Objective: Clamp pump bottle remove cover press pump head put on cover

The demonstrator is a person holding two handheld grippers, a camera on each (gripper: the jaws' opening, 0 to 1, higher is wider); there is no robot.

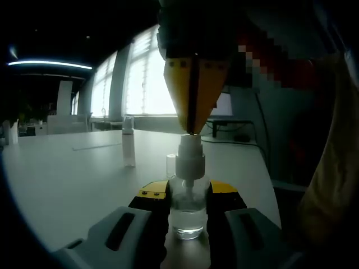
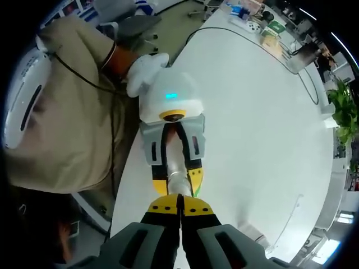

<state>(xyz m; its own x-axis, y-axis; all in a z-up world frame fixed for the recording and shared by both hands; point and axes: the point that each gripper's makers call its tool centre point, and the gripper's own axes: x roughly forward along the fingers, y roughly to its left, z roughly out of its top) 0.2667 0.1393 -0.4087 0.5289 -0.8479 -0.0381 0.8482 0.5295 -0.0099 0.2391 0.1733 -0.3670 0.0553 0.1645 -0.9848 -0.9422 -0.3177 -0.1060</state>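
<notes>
A small clear pump bottle (image 1: 187,216) stands on the white table (image 1: 67,174), and my left gripper (image 1: 188,195) is shut on its body from both sides. Its white pump head (image 1: 189,156) is bare. My right gripper (image 1: 191,129) comes down from above with its yellow jaws shut together, tips resting on top of the pump head. In the right gripper view I look straight down: my right gripper (image 2: 180,206) sits over the pump head (image 2: 179,185), which shows between the yellow jaws of the left gripper (image 2: 177,179). A small clear cover (image 1: 170,165) stands just behind the bottle.
A second slim spray bottle (image 1: 128,143) stands upright farther back on the table. A person in beige clothing (image 2: 67,129) stands at the table edge, a white-gloved hand (image 2: 147,68) on the left gripper. Boxes and clutter (image 2: 263,25) lie at the far end.
</notes>
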